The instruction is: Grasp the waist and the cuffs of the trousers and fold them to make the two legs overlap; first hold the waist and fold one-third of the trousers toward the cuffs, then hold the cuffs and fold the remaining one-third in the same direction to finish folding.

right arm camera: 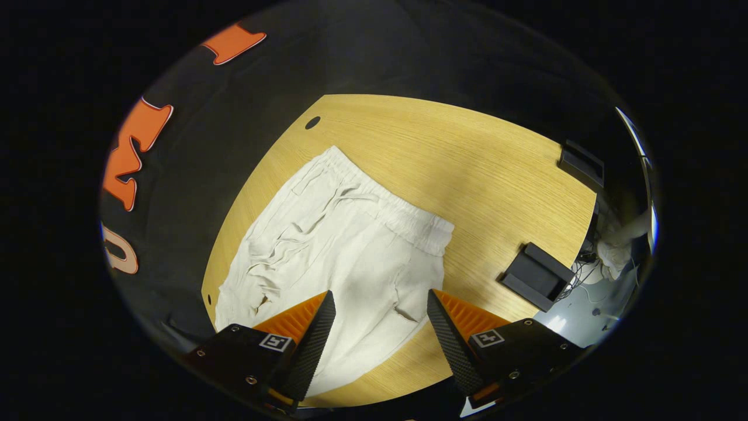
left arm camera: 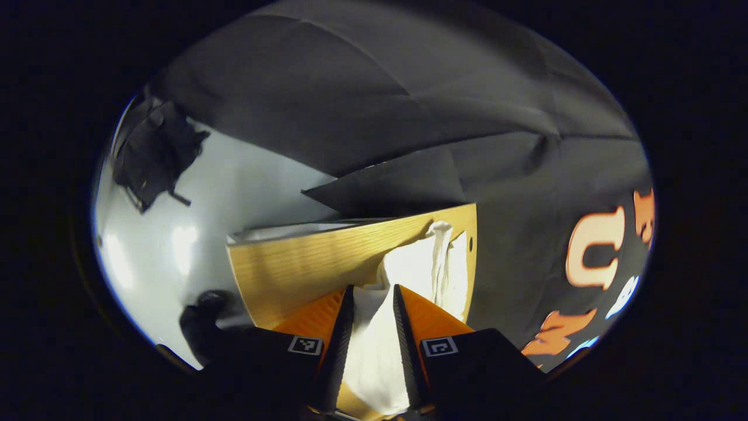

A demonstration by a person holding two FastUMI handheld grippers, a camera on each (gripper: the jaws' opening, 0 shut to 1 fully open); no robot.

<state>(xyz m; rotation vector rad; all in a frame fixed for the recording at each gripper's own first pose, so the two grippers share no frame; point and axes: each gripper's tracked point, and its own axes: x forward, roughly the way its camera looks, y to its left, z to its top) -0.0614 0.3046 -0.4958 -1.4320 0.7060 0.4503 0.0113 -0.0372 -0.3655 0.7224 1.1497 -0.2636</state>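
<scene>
Right now the left gripper (left arm camera: 374, 292) has its jaws narrowly parted with white trouser fabric (left arm camera: 374, 345) running up between the fingers; fabric fills the gap, but firm pinching from both sides can't be confirmed. Beyond the tips the cloth rises in a bunched ridge (left arm camera: 438, 245) toward the far edge of the wooden table (left arm camera: 292, 269). Camera sits low, near the tabletop. Small round hole (left arm camera: 471, 240) in the wood close to the table's right corner. Past the table edge: pale floor (left arm camera: 234, 181), a dark bundle of gear (left arm camera: 155, 152) up left, another dark object (left arm camera: 201, 321) low left beside the gripper body.

Right gripper (right arm camera: 380, 304) jaws wide apart, hovering above the trousers (right arm camera: 345, 245), not touching cloth as far as visible. Trousers lie mostly flat on the table (right arm camera: 467, 158), elastic waistband (right arm camera: 391, 204) with loose drawstring (right arm camera: 327, 210) at the far end, legs running back toward the camera and under the fingers. Wrinkles along the left side, small pocket opening (right arm camera: 406, 313) near the right finger. Garment's left edge sits near the table's left edge. Dark hole (right arm camera: 312, 123) in the wood beyond the waistband. Two black holders on the table's right side: one (right arm camera: 534, 275) close, one (right arm camera: 581, 161) farther at the edge. Cables and pale clutter (right arm camera: 608, 251) off the right edge.
</scene>
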